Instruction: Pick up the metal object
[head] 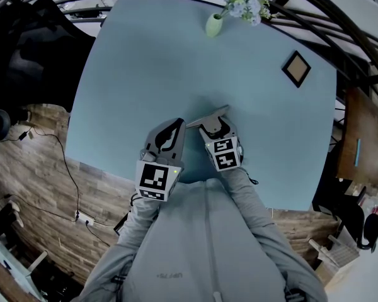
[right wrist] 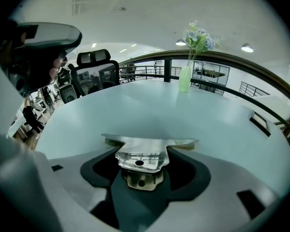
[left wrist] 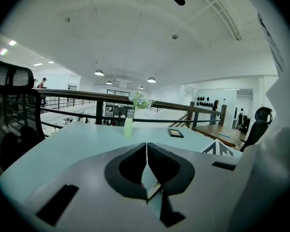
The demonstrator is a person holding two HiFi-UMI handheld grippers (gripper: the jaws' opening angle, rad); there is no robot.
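Head view: your forearms are tucked close, both grippers at the near edge of the pale blue table (head: 145, 61). Your right gripper (head: 215, 126) gapes wide around the flat silver T-shaped metal bracket (head: 208, 114), which lies crossbar left-to-right with its stem pointing near. Your left gripper (head: 178, 124) is closed and empty.
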